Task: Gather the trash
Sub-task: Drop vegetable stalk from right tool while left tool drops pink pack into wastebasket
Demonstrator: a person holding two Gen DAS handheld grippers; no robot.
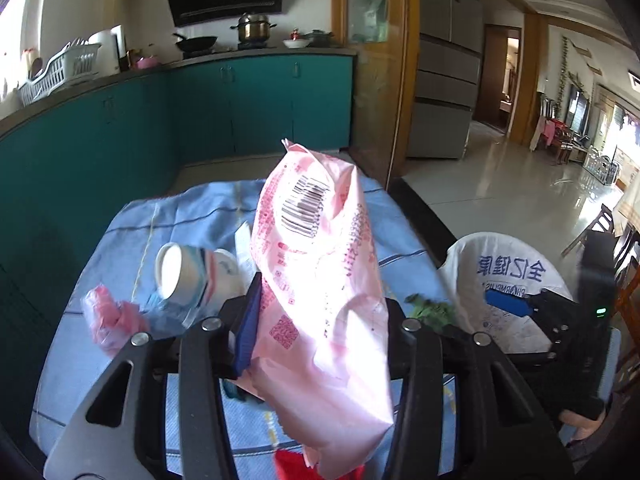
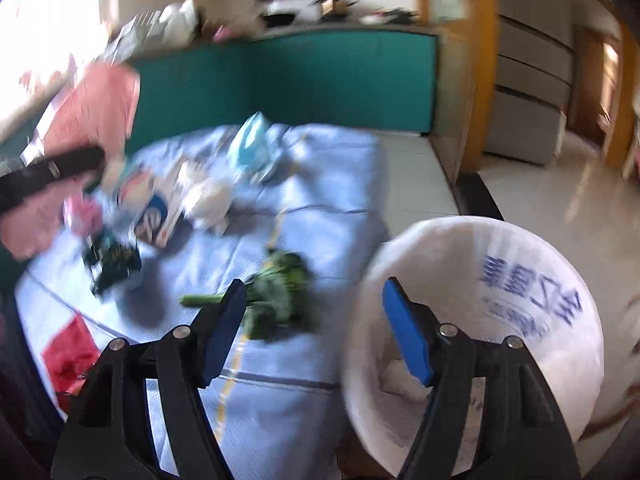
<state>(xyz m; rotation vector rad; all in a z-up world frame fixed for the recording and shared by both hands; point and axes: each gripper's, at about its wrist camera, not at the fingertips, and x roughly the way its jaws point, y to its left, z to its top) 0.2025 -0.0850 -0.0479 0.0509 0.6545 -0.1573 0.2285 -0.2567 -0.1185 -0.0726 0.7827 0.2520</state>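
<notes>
My left gripper [image 1: 316, 320] is shut on a pink plastic package [image 1: 320, 272] with a barcode and holds it above the blue cloth [image 1: 192, 216]. The package also shows at the far left of the blurred right wrist view [image 2: 92, 112]. My right gripper [image 2: 312, 324] is open; its right finger sits inside the mouth of a white plastic bag [image 2: 520, 292] with blue print, which also shows in the left wrist view [image 1: 508, 276]. Paper cups [image 1: 192, 276], pink wrap [image 1: 108, 316] and green vegetable scraps [image 2: 280, 300] lie on the cloth.
Teal kitchen cabinets [image 1: 200, 120] stand behind the cloth. Tissue [image 2: 208, 200], a blue mask [image 2: 256, 140], a dark wrapper [image 2: 116, 264] and a red wrapper [image 2: 72, 352] lie on the cloth. Tiled floor [image 1: 500, 184] and a fridge [image 1: 448, 80] are to the right.
</notes>
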